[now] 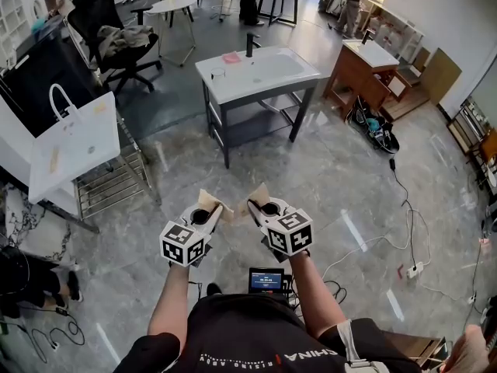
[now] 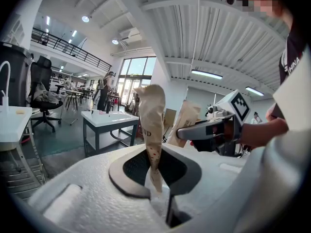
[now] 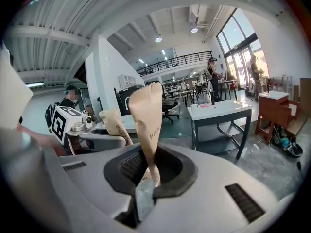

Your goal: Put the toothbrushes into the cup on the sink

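Left tongs [image 1: 216, 207] and right tongs [image 1: 250, 204] — each pinches a paper-wrapped toothbrush [image 2: 151, 125].

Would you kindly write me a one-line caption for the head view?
Left gripper and right gripper each clamp a brown paper packet, well short of the white sink and its cup.

You're facing a white sink surface [image 1: 233, 88] on a dark frame, standing on the grey marble floor [image 1: 256, 169]. On the surface there's a black faucet [image 1: 250, 43] at the back edge, a flat pink item [image 1: 231, 57] just beside it and a clear cup [image 1: 218, 74] near the left corner. A white cable [image 1: 373, 243] and power strip [image 1: 414, 270] lie on the floor to your right.
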